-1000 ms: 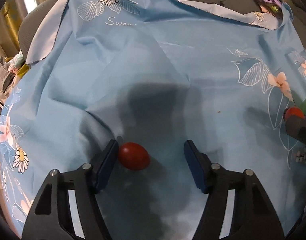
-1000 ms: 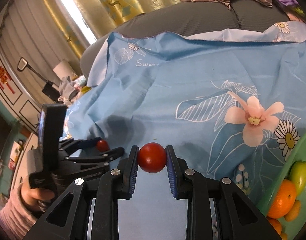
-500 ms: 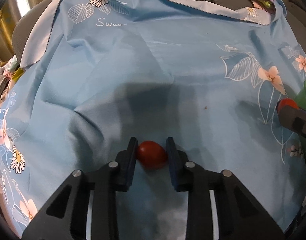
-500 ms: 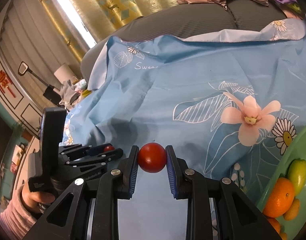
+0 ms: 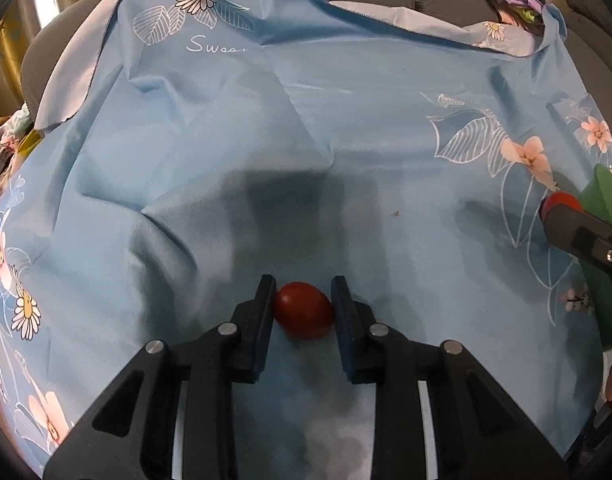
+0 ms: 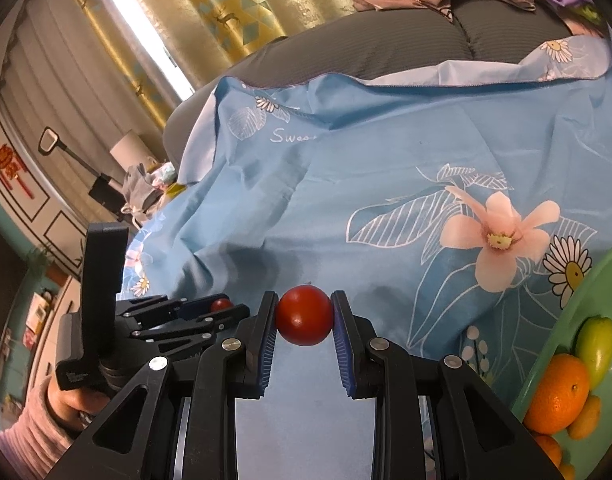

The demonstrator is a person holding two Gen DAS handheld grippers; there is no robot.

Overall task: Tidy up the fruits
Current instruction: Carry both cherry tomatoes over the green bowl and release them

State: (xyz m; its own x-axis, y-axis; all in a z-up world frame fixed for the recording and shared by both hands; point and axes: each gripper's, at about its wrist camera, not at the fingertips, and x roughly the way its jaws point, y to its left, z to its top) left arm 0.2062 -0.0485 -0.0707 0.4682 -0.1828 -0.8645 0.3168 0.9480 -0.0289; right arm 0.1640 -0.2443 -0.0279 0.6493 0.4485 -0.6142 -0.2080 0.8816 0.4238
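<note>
Wrinkled blue floral cloth (image 5: 265, 152) drapes the grey cushions. Left gripper (image 5: 303, 304) pinches a smooth oval tomato (image 5: 303, 311) against the fabric; right gripper (image 6: 304, 316) clamps a round tomato (image 6: 304, 314) beside the glossy green bowl (image 6: 562, 336).

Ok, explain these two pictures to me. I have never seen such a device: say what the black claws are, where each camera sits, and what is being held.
There is no robot. A person holds a hand-operated two-finger gripper in each hand, and each gripper carries a wide-angle camera looking forward along its fingers.

The left wrist view shows the left gripper shut on a small red tomato that sits on a blue flowered cloth.

The right wrist view shows the right gripper shut on a second red tomato, held above the cloth. At its lower left you see the left gripper from the side, with the person's hand in a pink sleeve.

At the right edge stands a green bowl holding oranges and a yellow-green fruit.
</note>
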